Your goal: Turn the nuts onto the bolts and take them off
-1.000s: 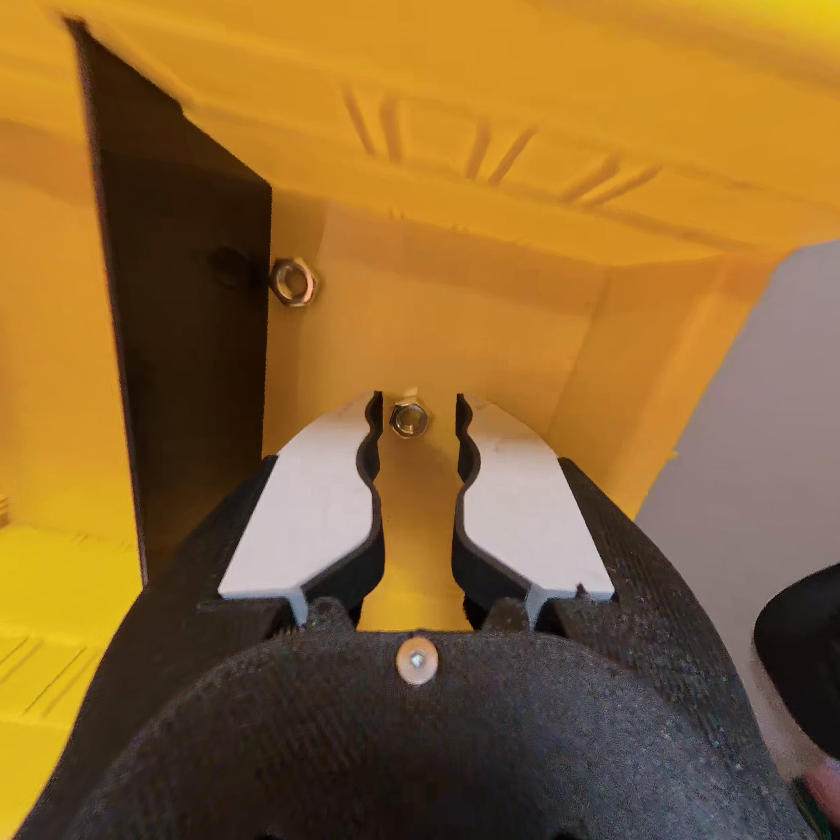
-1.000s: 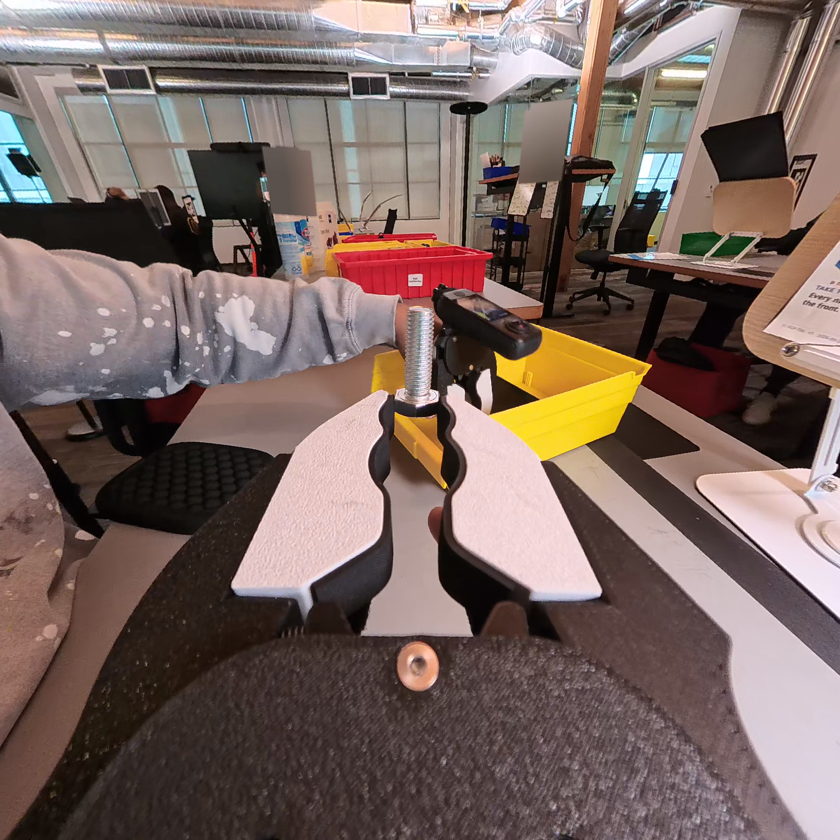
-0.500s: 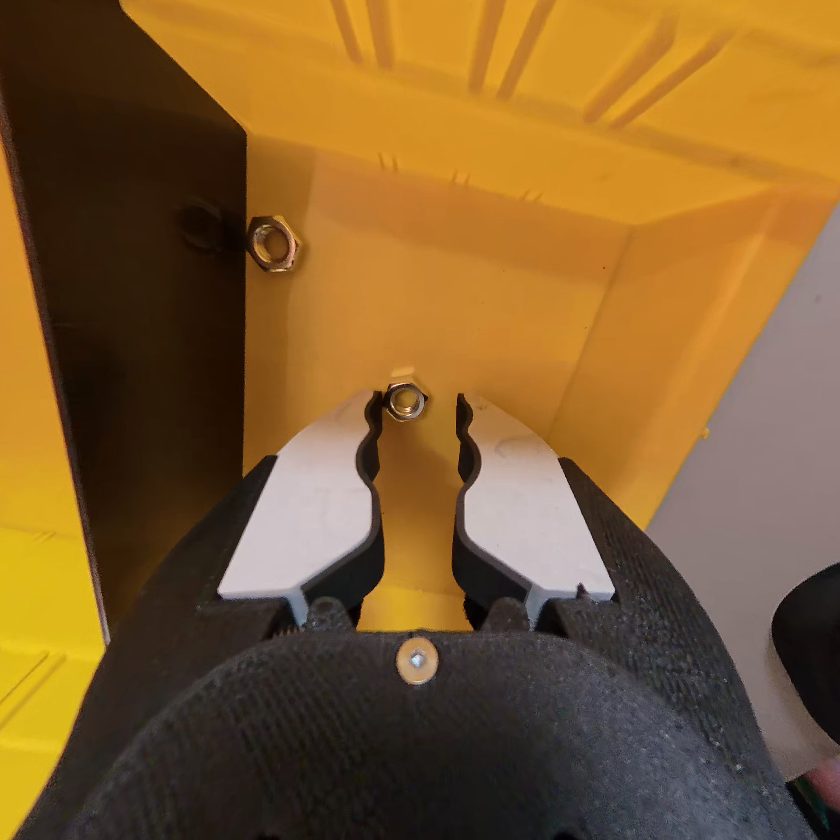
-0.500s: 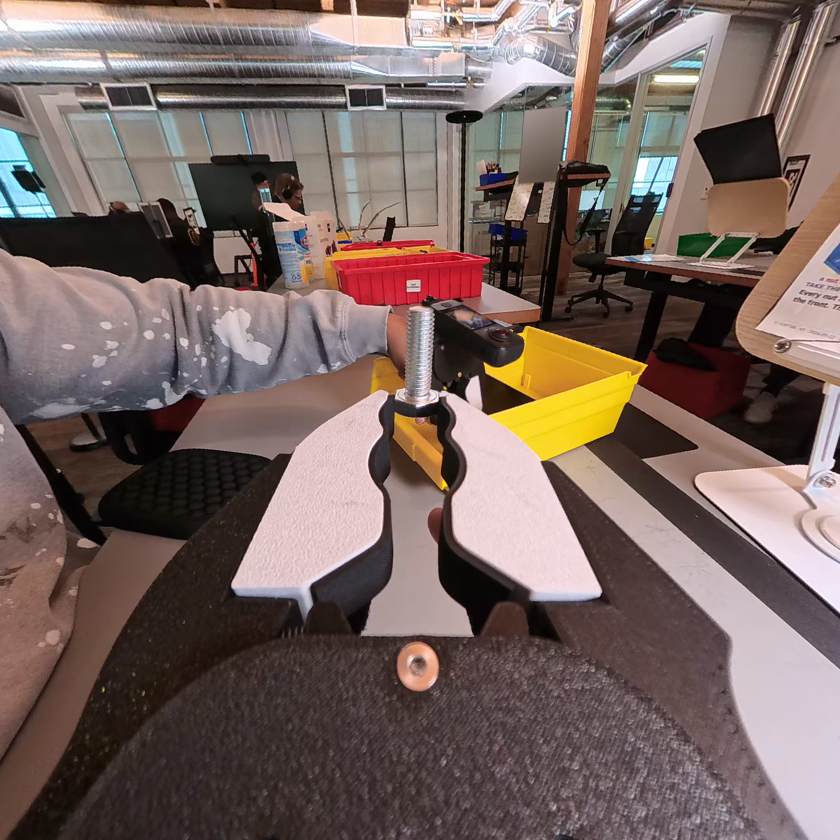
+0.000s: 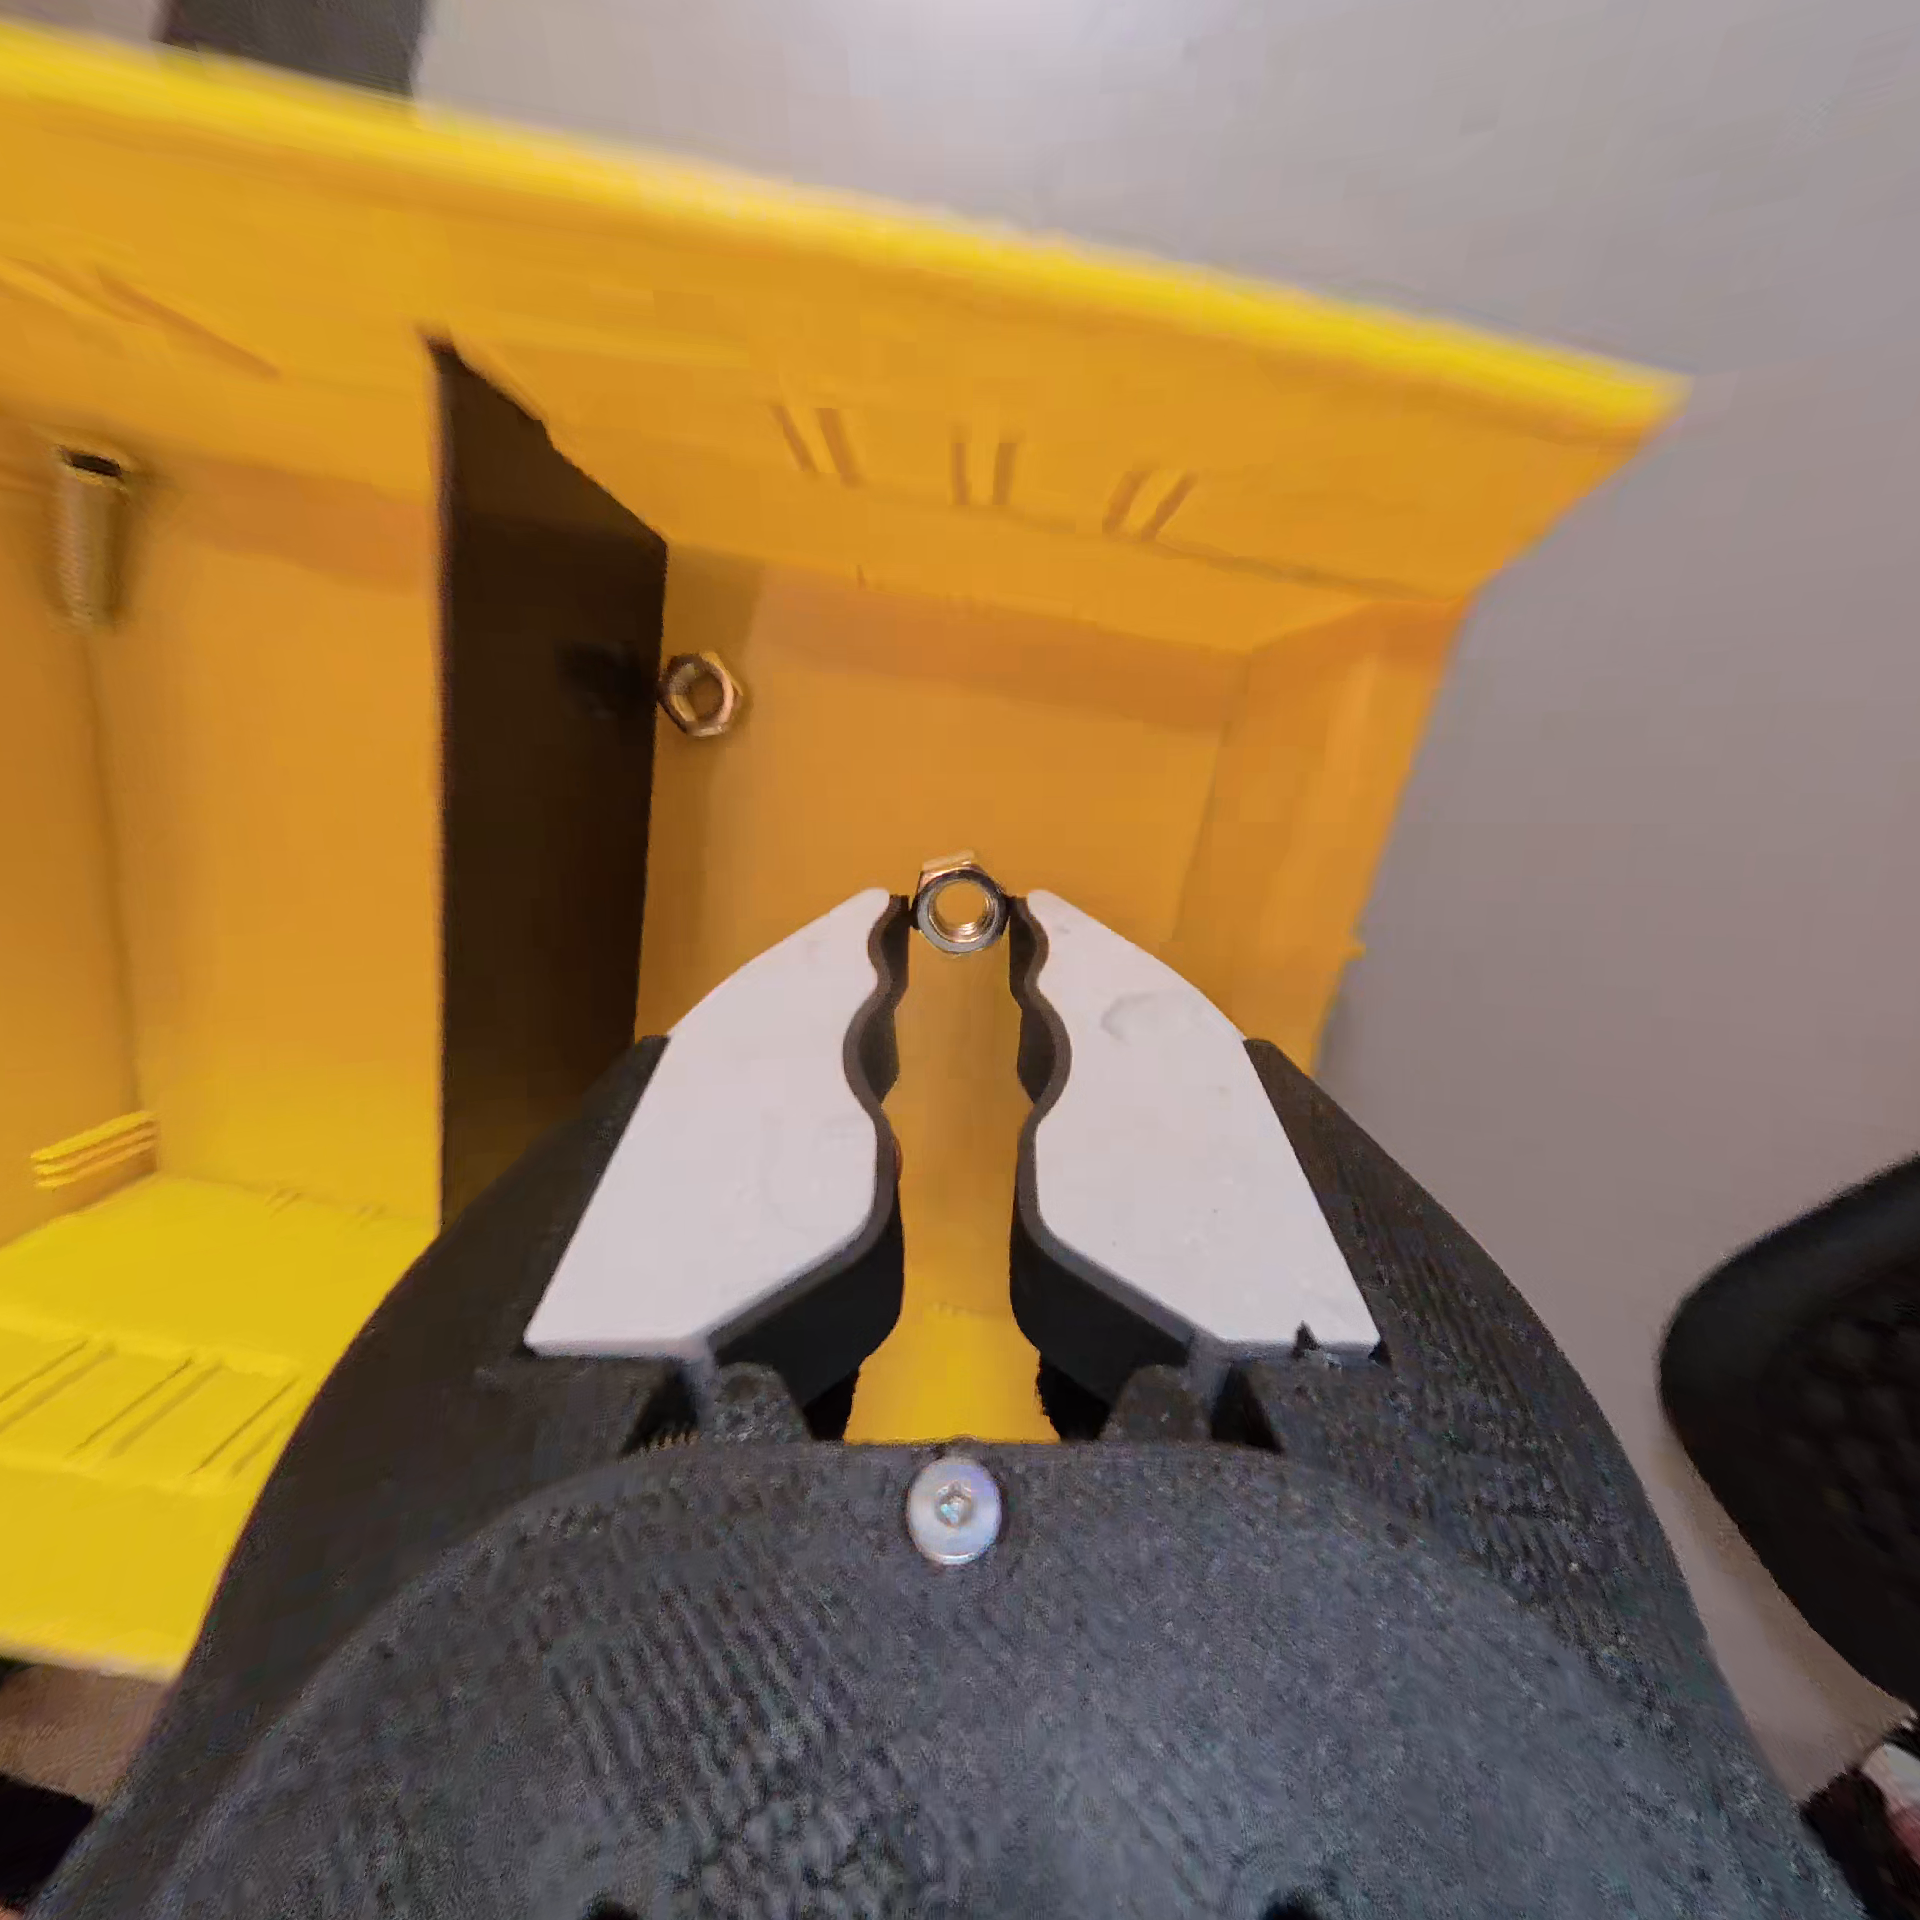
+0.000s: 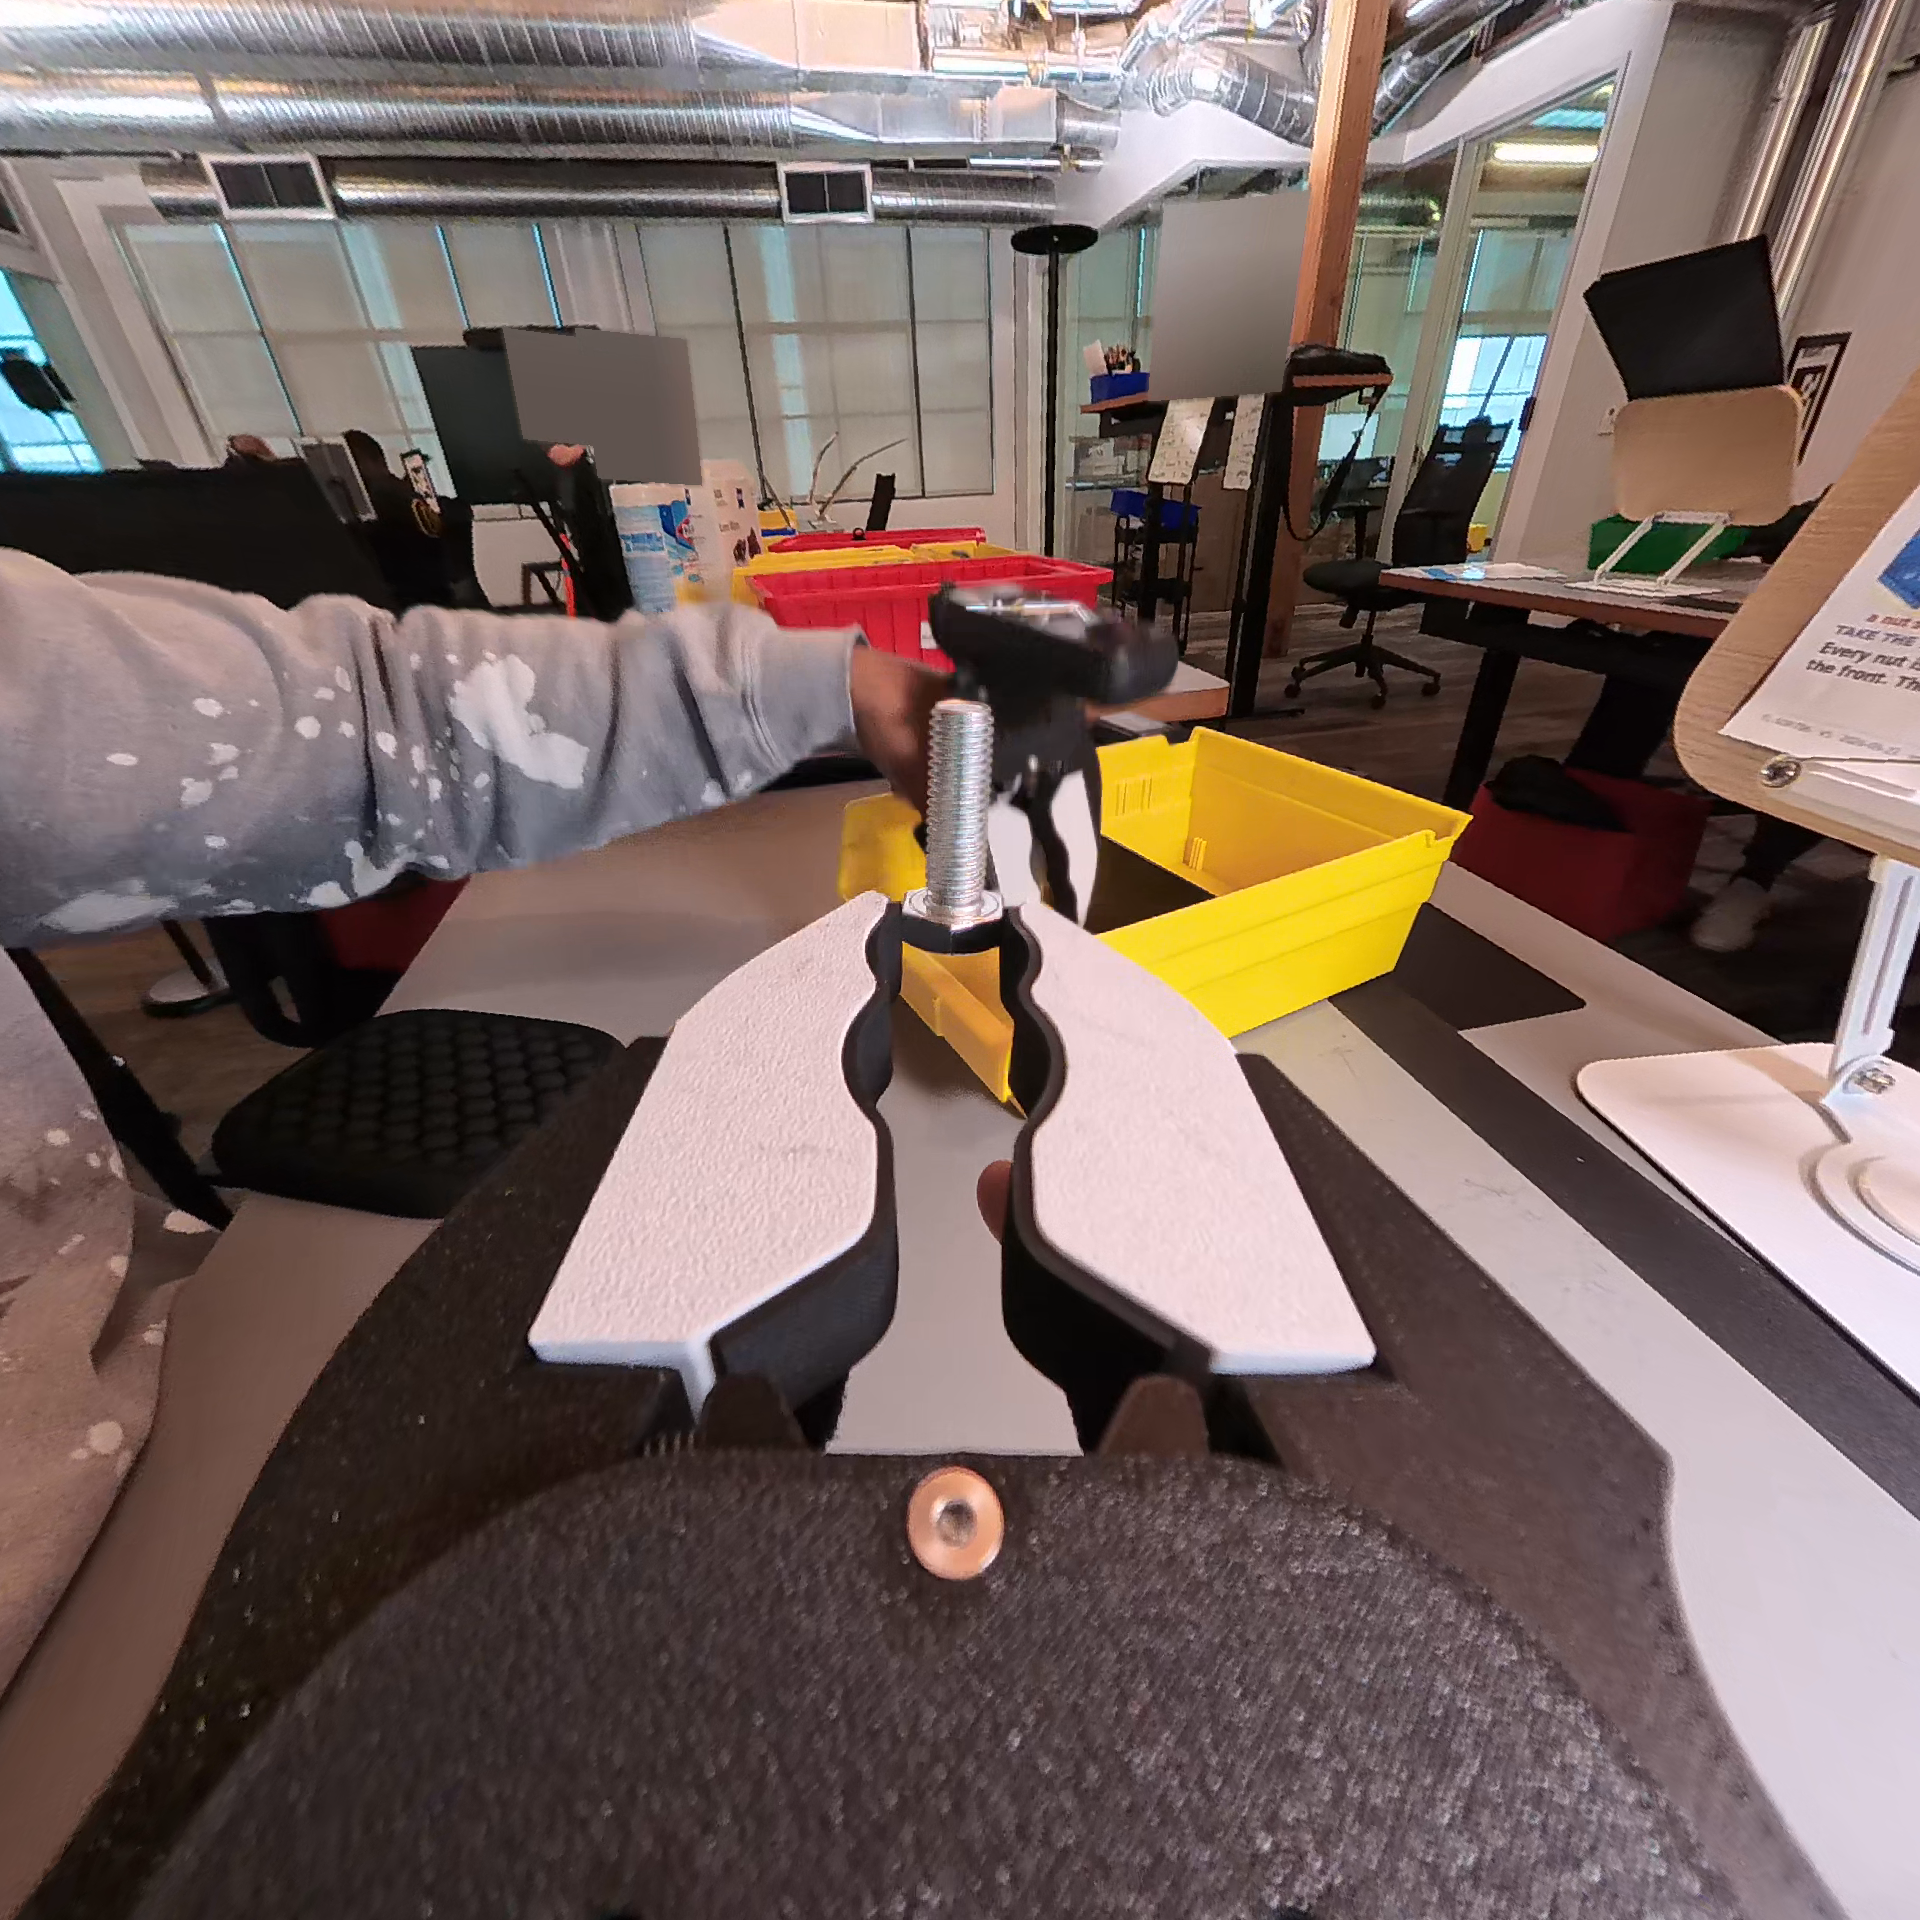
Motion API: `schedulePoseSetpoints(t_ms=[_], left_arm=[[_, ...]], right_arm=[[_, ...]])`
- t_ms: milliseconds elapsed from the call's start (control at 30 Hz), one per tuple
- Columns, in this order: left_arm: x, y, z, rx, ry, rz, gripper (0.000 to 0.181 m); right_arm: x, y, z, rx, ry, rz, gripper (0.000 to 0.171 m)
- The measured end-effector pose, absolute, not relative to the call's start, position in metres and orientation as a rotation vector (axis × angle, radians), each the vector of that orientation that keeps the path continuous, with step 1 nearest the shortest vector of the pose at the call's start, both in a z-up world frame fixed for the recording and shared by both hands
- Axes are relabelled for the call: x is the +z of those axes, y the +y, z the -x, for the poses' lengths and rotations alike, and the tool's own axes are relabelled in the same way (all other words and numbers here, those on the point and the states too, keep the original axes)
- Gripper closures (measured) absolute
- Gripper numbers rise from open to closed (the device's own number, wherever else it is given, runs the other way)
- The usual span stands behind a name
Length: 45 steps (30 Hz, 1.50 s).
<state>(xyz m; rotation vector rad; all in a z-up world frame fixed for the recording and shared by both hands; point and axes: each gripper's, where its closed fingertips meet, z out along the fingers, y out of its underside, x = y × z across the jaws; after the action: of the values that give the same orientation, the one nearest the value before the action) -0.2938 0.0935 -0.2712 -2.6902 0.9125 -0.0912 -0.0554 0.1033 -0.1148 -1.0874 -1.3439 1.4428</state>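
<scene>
Silvery steel hex nut (image 5: 957,916), centre frame, is now pinched in the closed-up left gripper (image 5: 957,920) above the yellow plastic bin (image 5: 935,582), ready for the upright threaded bolt (image 6: 958,805) clamped by the right gripper (image 6: 951,925).

— What lies beyond the fingertips?

— An open office: a row of tall windows (image 6: 665,353) letting in daylight, silver ducts (image 6: 520,94) along the ceiling above them.

— And to the right of the fingers?

— A wooden post (image 6: 1335,177), a desk (image 6: 1579,603) with a black office chair (image 6: 1371,613) beside it.

— To the left?

— A black mesh seat (image 6: 416,1091), low and close, standing on a wooden floor (image 6: 197,1060).
</scene>
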Motion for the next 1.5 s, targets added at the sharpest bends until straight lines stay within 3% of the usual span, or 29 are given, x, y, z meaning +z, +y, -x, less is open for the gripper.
schedulePoseSetpoints(t_ms=[233, 400, 633, 1100, 1500], left_arm=[[-0.165, 0.069, 0.206, -0.32, 1.231, 2.514, 0.162], [-0.129, 0.05, 0.138, -0.396, 1.514, 2.397, 0.162], [-0.12, 0.052, 0.091, -0.377, 1.685, 2.339, 0.162], [-0.124, 0.057, 0.081, -0.386, 1.695, 2.305, 0.162], [-0.096, 0.069, 0.063, -0.601, 1.379, 1.941, 0.163]], right_arm=[[-0.134, 0.093, 0.069, 1.427, -1.387, 1.12, 0.153], [-0.154, 0.072, 0.087, 1.437, -1.418, 1.14, 0.153], [-0.161, 0.049, 0.097, 1.452, -1.443, 1.125, 0.153], [-0.154, 0.051, 0.095, 1.453, -1.391, 1.072, 0.153], [-0.13, 0.06, 0.084, 1.529, -1.254, 0.997, 0.153]])
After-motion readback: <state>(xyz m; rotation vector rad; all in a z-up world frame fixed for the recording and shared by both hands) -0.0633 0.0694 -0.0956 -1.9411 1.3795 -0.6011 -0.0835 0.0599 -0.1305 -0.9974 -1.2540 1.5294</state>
